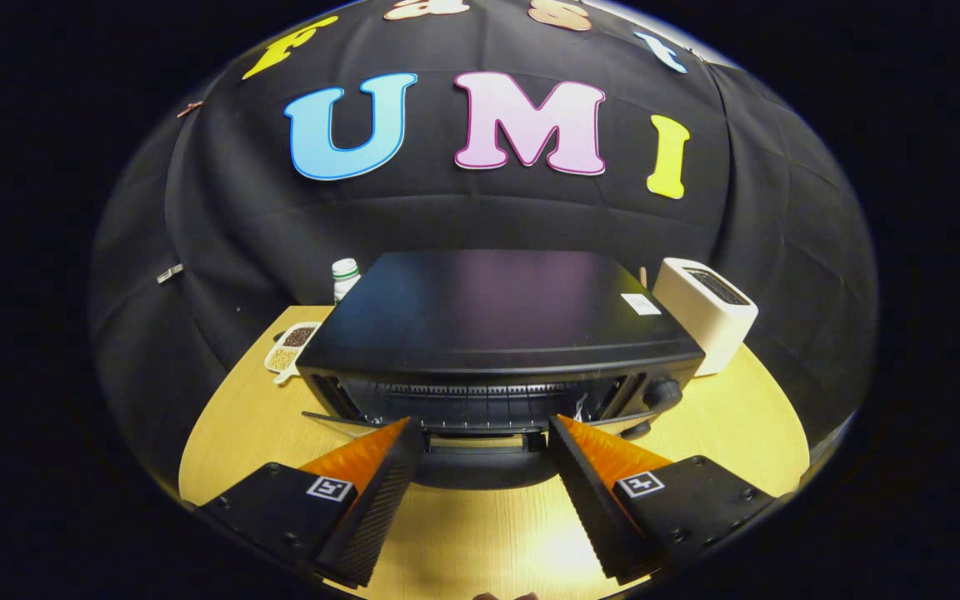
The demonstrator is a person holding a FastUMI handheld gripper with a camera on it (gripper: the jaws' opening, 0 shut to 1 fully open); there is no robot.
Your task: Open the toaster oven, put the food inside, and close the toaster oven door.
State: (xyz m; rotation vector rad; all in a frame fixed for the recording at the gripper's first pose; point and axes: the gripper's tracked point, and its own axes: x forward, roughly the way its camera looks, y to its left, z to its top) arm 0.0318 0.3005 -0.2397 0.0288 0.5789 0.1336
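A black toaster oven [488,312] stands on the wooden table [238,433] just ahead of the fingers. Its door [347,421] is swung down and outward, so the wire rack [463,400] inside shows through the gap. The door's dark handle [484,471] lies between the two fingertips. My gripper [484,437] is open, one finger on each side of the handle, with a gap left on both sides. The oven's inner floor is hidden behind the door edge.
A white two-slot toaster [707,315] stands to the right of the oven. Behind its left corner are a white bottle [345,277] and a small divided dish of grains [290,346]. The oven's knob [663,392] sticks out at its right front.
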